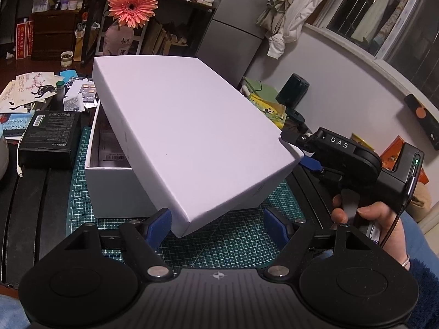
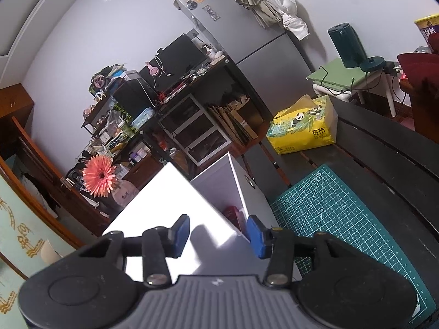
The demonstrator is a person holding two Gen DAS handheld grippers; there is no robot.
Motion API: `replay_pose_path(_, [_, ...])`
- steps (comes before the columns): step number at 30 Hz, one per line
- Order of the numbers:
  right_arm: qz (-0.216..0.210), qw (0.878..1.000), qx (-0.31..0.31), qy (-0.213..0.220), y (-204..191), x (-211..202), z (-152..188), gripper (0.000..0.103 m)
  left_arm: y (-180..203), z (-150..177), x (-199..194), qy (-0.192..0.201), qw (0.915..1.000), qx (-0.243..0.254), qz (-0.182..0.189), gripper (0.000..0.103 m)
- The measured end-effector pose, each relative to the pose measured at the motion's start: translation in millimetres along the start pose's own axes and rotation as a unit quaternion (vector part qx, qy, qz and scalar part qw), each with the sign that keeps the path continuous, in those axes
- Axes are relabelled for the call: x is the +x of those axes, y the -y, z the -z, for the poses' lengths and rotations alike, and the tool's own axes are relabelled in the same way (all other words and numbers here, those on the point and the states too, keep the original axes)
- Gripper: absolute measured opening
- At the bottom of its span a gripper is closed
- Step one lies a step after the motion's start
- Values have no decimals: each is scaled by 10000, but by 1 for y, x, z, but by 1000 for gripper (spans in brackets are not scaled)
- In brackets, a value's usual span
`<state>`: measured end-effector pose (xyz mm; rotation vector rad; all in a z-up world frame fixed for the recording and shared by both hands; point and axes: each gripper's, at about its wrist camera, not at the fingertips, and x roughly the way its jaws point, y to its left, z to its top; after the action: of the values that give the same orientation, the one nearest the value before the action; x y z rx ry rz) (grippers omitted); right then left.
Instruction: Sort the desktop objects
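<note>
While left hand-held gripper (image 1: 216, 215) apart, right hand-held gripper (image 2: 218, 233) astride lid (image 1: 186, 126) corner, grip unclear

"DAS" in white letters stands on the right tongs (image 1: 295, 148), seen from the left wrist. The black box (image 1: 50, 137), far left of the left tongs (image 1: 218, 220), carries "UGREEN", read upside down, and a barcode label too small to read. The yellow tissue pack (image 2: 301, 126), beyond the right tongs, bears Chinese characters and pandas. The mat (image 2: 343, 213) shows "80" among its grid numbers.
</note>
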<state>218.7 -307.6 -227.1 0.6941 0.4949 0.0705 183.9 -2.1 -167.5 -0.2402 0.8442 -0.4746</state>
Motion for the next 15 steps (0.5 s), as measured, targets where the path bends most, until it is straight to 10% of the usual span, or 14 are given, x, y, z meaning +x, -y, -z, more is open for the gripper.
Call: replay_pose_path(15, [116, 9990, 418, 117, 16, -15, -1, 57, -29, -12, -22, 498, 9969, -545, -280, 74])
